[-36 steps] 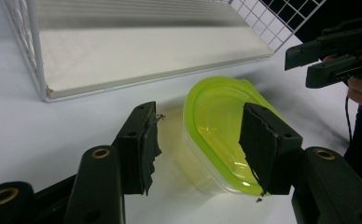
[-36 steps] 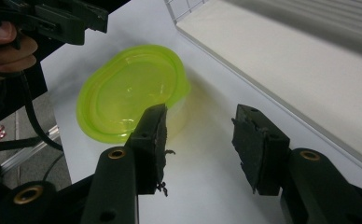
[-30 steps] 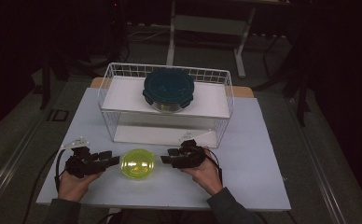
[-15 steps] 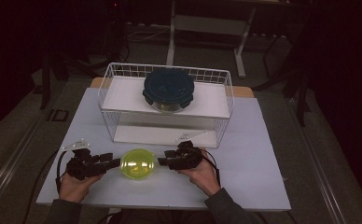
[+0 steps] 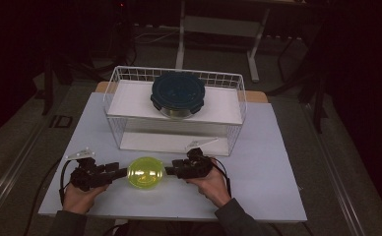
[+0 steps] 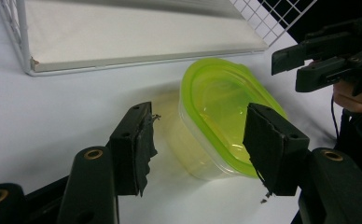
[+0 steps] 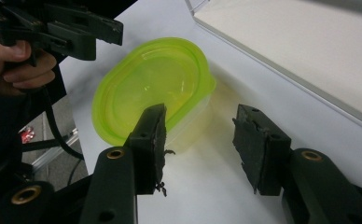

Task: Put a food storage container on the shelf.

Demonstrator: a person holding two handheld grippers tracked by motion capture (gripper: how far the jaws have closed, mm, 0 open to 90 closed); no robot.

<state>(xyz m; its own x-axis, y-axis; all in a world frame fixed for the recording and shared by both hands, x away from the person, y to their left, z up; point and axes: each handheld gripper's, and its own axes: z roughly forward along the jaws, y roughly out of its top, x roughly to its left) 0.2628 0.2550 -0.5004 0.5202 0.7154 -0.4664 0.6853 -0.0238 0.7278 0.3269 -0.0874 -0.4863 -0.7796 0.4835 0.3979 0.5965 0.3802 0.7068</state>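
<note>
A yellow-green lidded container point(image 5: 146, 172) lies on the white table point(image 5: 272, 162) near its front edge, between the two hand-held grippers. My left gripper point(image 5: 121, 171) points at it from the left. In the left gripper view the jaws of this gripper point(image 6: 202, 140) stand open, and the container point(image 6: 221, 112) lies just ahead between them. My right gripper point(image 5: 172, 169) faces it from the right. Its own view shows this gripper point(image 7: 200, 140) open too, with the container point(image 7: 156, 88) ahead and left, partly behind the left jaw.
A white wire basket point(image 5: 238, 113) stands behind the container, with a white board as a shelf. On that shelf sits a dark blue round lidded container point(image 5: 177, 93). The floor beyond holds a desk frame and dark stands.
Both grippers have edged slightly closer to the yellow-green container from either side. The container has hardly moved.
</note>
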